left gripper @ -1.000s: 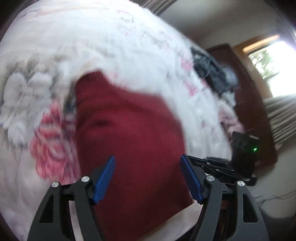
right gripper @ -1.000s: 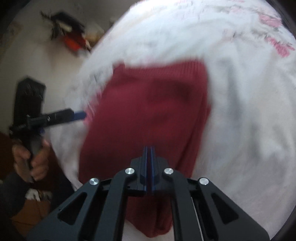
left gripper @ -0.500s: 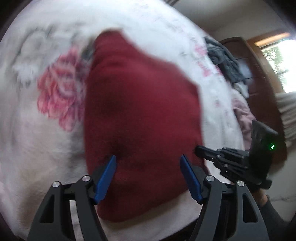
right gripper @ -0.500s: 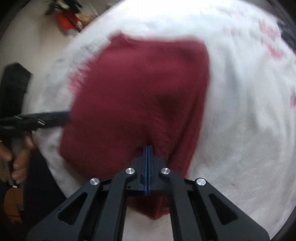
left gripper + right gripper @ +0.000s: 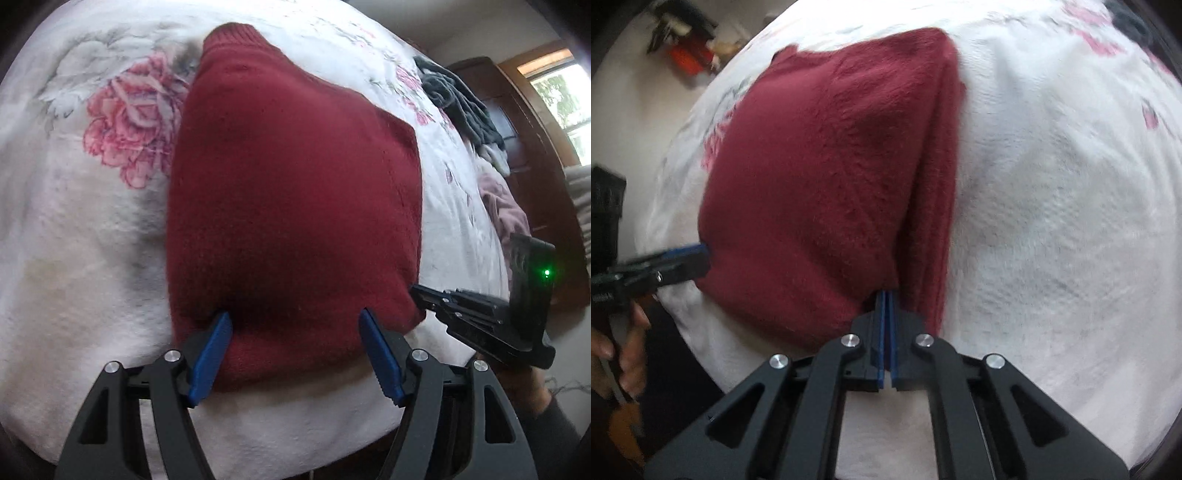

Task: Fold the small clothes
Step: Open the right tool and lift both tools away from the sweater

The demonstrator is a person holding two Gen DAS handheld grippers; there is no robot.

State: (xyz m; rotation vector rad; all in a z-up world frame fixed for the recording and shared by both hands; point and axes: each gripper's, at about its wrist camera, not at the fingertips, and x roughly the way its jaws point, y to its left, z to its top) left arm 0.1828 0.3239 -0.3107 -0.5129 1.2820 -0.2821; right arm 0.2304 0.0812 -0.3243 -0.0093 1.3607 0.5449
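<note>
Change since a second ago: sweater (image 5: 291,192) larger in both views, closer to the fingers, far less blurred; left view swung so the rose print (image 5: 129,122) now lies left of the sweater rather than beside the left finger.
Left gripper (image 5: 295,350): spread wide, grasping nothing; both blue pads (image 5: 210,354) pressed on the near hem, folded knit filling the gap between them.
Right gripper (image 5: 885,332): clenched, pads almost together with a thin slit; tips at the sweater's near right corner, cloth bunched just ahead; whether any knit is pinched cannot be told.
Right gripper, seen from left view (image 5: 480,321): just right of the right finger, tip touching the sweater's corner.
Sweater: folded, flat on the blanket (image 5: 74,258), stretching away ahead of both finger pairs.
Other clothes (image 5: 461,107): far ahead, right of the fingers.
Hand (image 5: 624,350): far left of the right fingers, on the left gripper's handle.
</note>
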